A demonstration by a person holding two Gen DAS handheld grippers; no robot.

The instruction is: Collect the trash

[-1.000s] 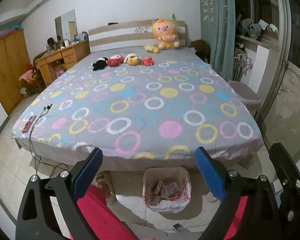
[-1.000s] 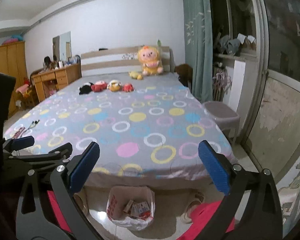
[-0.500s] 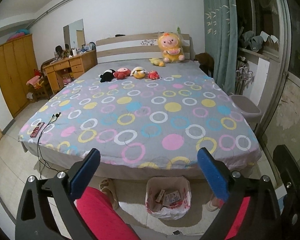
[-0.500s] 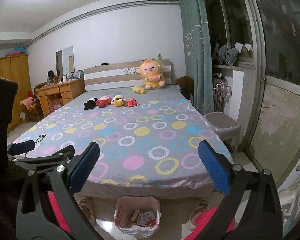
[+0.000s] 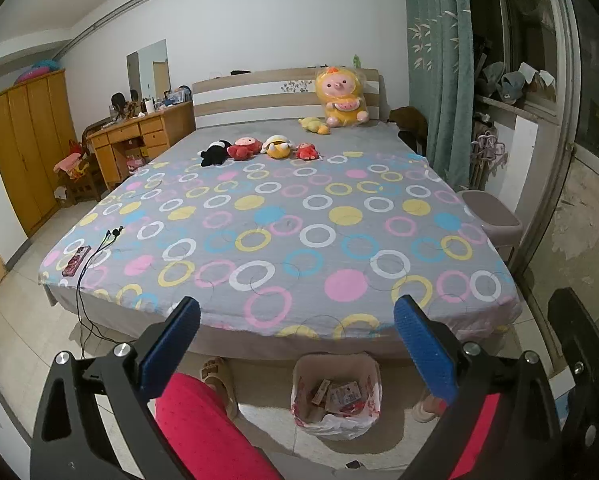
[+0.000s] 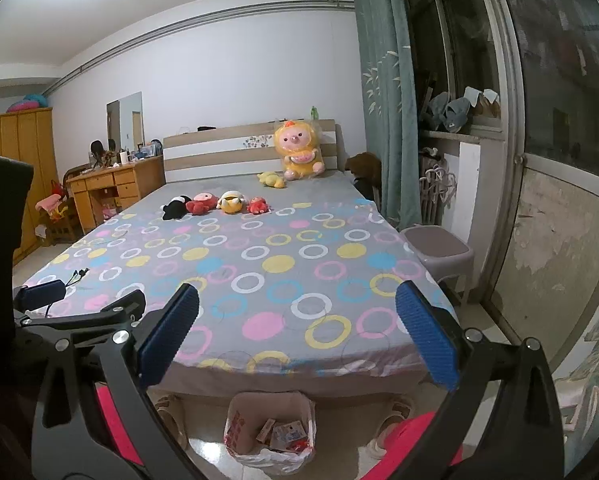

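A trash bin lined with a white and red plastic bag (image 5: 336, 397) stands on the floor at the foot of the bed, with several small cartons and wrappers inside. It also shows in the right wrist view (image 6: 270, 431). My left gripper (image 5: 297, 346) is open and empty, held high above and in front of the bin. My right gripper (image 6: 297, 340) is open and empty too, at the same height. The left gripper's black frame (image 6: 79, 316) shows at the left of the right wrist view.
A big bed (image 5: 283, 240) with a circle-patterned sheet fills the middle, with plush toys (image 5: 259, 148) near the headboard and a phone with cables (image 5: 75, 260) at its near left corner. A lilac stool (image 5: 491, 216) stands right of it. Slippers (image 5: 219, 376) lie beside the bin. A desk (image 5: 139, 140) and wardrobe (image 5: 23, 152) stand left.
Both grippers have risen and tilted upward, so the bed and bin sit lower in both views and more wall and ceiling show. Both jaws stay open.
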